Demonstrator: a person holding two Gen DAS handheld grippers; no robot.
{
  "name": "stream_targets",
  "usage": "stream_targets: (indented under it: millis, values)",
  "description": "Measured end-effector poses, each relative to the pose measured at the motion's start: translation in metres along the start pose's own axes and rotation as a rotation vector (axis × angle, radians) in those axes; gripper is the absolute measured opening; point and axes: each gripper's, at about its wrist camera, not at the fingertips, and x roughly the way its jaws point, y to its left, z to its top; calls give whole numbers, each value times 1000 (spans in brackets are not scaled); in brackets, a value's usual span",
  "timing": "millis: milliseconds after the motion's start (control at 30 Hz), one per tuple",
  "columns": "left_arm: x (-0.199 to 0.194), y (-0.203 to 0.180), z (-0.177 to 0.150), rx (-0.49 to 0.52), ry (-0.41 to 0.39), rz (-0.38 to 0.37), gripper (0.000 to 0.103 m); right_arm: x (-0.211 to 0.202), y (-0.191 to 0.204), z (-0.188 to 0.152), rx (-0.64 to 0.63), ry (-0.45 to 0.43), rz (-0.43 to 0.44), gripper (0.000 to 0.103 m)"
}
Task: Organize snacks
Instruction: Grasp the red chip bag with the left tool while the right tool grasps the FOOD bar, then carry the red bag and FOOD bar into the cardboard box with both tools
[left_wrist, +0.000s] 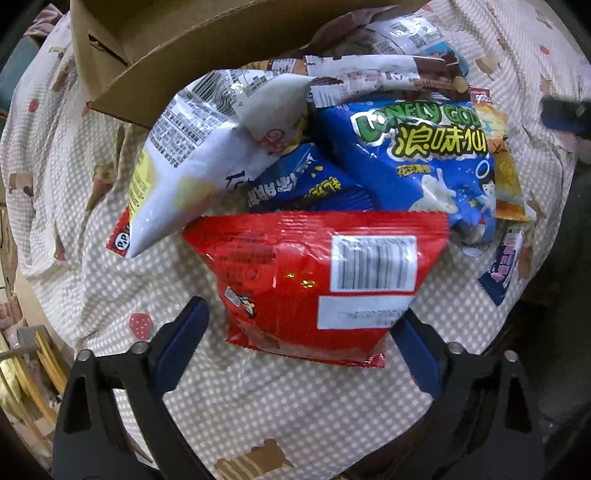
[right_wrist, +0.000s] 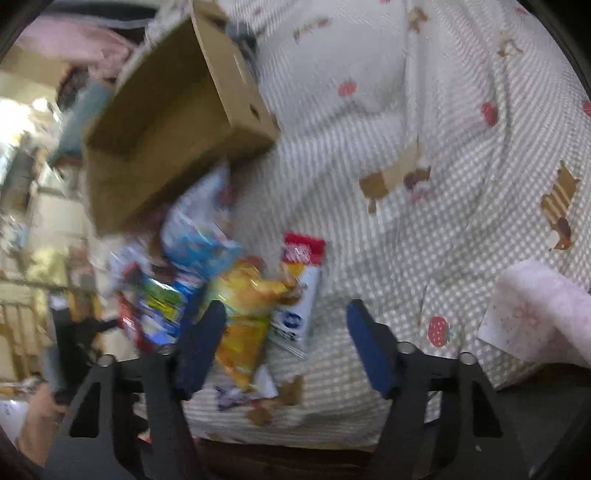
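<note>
Heaped on a checked cloth (left_wrist: 258, 398): one red snack bag (left_wrist: 314, 288) nearest, barcode side up; behind it one large blue bag (left_wrist: 417, 166) with green and yellow lettering, one smaller dark blue bag (left_wrist: 303, 184) half buried, one white bag (left_wrist: 192, 162) leaning to the left. Farther back, two brown-and-white packets (left_wrist: 388, 74), crumpled. At the right edge of the heap, one orange bag (left_wrist: 509, 177) and one blue-and-pink packet (left_wrist: 506, 266). Beyond the pile, far left, one open cardboard box (left_wrist: 155, 48), nothing visible inside.

Left gripper (left_wrist: 299, 343) spread wide, the near end of the red bag between its blue pads, not pressed. Right gripper (right_wrist: 284, 343) about half spread, nothing clamped, a yellow bag (right_wrist: 247, 314) just inside its left finger; that view blurred. To the right there, one pale pink folded cloth (right_wrist: 543, 314).
</note>
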Motion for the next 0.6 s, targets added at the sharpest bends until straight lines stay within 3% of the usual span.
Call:
stream_targets:
  millis: [67, 167, 267, 500, 567, 600]
  values:
    - [-3, 4, -6, -7, -10, -8, 87, 18, 3, -2, -23, 48, -48, 55]
    - [-4, 8, -4, -20, -12, -15, 85, 43, 12, -7, -63, 96, -121, 53]
    - [-3, 8, 0, -29, -8, -10, 83, 57, 18, -6, -70, 107, -120, 53]
    - [7, 25, 1, -93, 1, 5, 63, 87, 21, -5, -75, 112, -171, 52]
    - [4, 27, -1, -110, -3, 0, 60, 86, 24, -7, -101, 87, -187, 36]
    - [2, 28, -2, -124, -4, 0, 58, 85, 26, -10, -115, 73, -193, 36]
